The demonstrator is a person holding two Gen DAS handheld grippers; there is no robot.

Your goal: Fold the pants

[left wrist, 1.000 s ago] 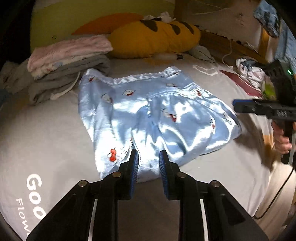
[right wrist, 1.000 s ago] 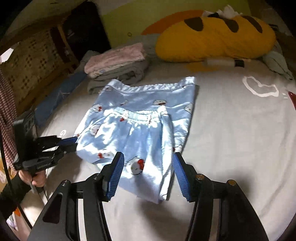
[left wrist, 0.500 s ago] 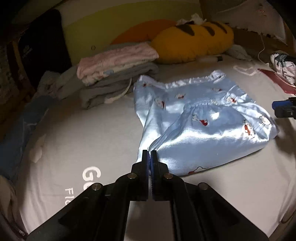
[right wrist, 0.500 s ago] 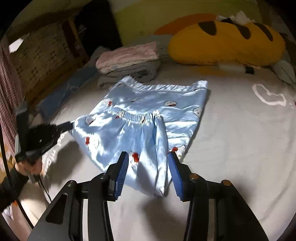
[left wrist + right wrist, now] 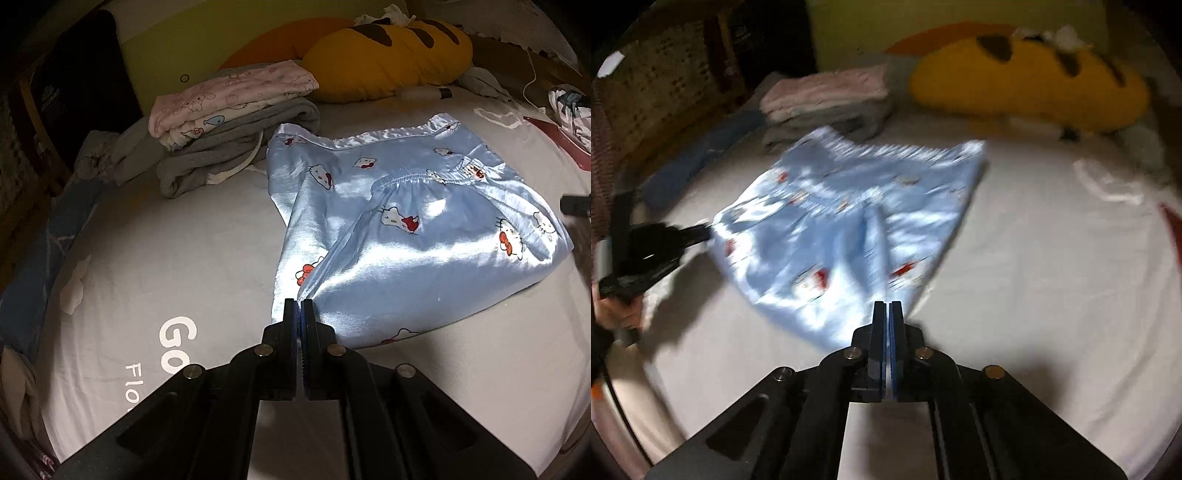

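Light blue satin pants (image 5: pixel 413 236) with a cartoon cat print lie partly folded on a white bed sheet (image 5: pixel 166 258). My left gripper (image 5: pixel 299 306) is shut on the near left corner of the pants. My right gripper (image 5: pixel 889 308) is shut on the near right corner of the pants (image 5: pixel 842 229); that view is motion-blurred. The left gripper also shows at the left edge of the right wrist view (image 5: pixel 698 232), pinching the cloth. The right gripper's tip shows at the right edge of the left wrist view (image 5: pixel 574 206).
A stack of folded pink and grey clothes (image 5: pixel 229 122) sits behind the pants to the left. A yellow plush pillow (image 5: pixel 388 62) lies at the headboard. Crumpled clothes (image 5: pixel 569 110) and a red object (image 5: pixel 554 140) lie at the far right.
Both grippers have shut on the near corners of the pants: the left closed first, then the right. The pants' near edge is pulled taut and the right view is moving.
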